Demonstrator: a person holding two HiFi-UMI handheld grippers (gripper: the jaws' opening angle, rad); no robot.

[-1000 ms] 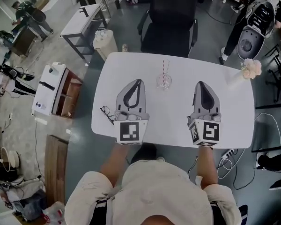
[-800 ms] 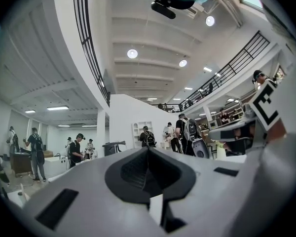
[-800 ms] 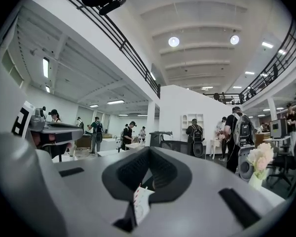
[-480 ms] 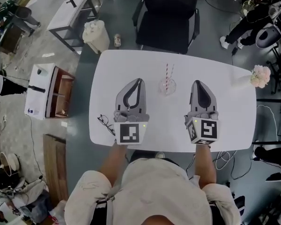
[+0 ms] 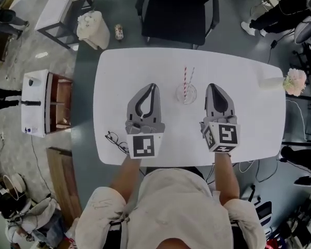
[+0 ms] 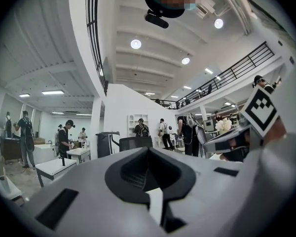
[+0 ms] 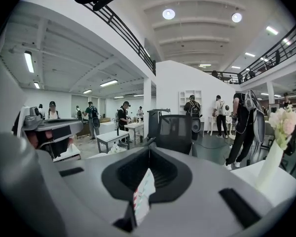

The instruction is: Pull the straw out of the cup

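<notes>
A clear glass cup (image 5: pixel 186 93) stands in the middle of the white table (image 5: pixel 238 82), holding two red-striped straws (image 5: pixel 185 79) that lean toward the far edge. My left gripper (image 5: pixel 153 86) lies on the table to the cup's left, jaws shut and empty. On the cup's right my right gripper (image 5: pixel 211 86) rests a short gap away, also shut on nothing. Each gripper view shows its jaws closed, at the left gripper (image 6: pixel 148 149) and the right gripper (image 7: pixel 149 146). The cup is out of both gripper views.
Folded glasses (image 5: pixel 115 141) lie near the table's front left edge. A vase of pale flowers (image 5: pixel 293 81) stands at the right end. A black office chair (image 5: pixel 177 12) sits behind the table, a bin (image 5: pixel 92 30) on the floor to the left. People stand in the hall beyond.
The head view has shifted, so the table sits lower and farther left in frame. My right gripper has come closer to the cup. Both stay shut.
</notes>
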